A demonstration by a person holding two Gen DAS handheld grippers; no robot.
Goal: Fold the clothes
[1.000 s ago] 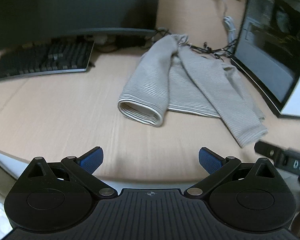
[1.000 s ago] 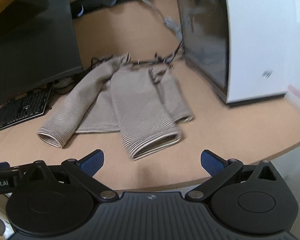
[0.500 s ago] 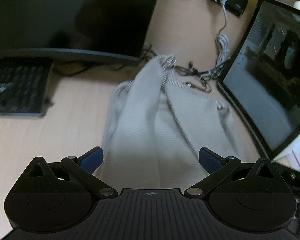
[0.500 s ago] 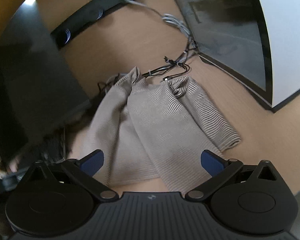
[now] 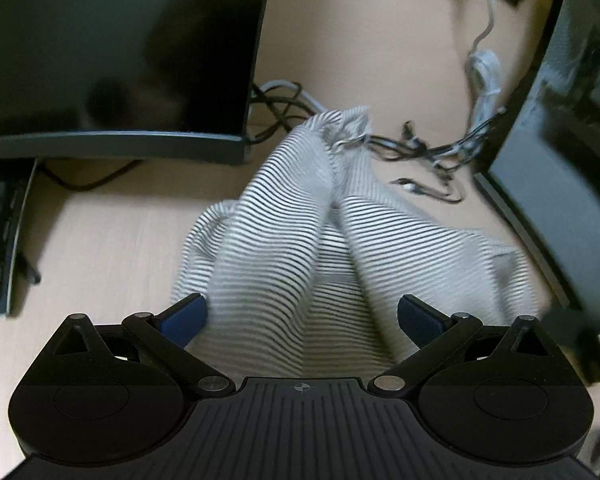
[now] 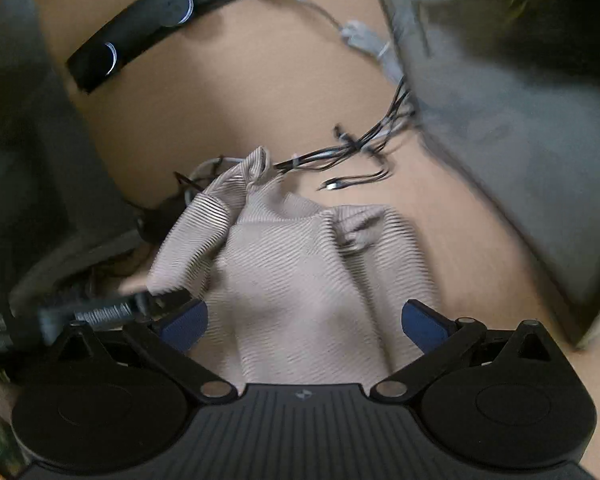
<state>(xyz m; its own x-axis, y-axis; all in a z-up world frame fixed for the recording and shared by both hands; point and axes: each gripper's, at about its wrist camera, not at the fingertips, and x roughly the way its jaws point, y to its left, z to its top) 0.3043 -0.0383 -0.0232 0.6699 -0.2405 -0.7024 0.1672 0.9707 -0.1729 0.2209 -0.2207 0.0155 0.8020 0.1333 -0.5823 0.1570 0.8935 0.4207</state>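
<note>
Since 1 second ago we have brought both grippers in over the striped sweater [image 5: 300, 240], which lies crumpled on the desk [image 5: 100, 240] between 2 monitors. Left gripper [image 5: 300, 316] and right gripper [image 6: 304, 320] gape wide, holding nothing.

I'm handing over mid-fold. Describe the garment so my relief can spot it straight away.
On the light wooden desk, look between the black monitor and the dark glass-sided computer case. The grey-and-cream striped knit sweater lies there, its top against tangled black cables. It's the only soft, striped thing.
</note>
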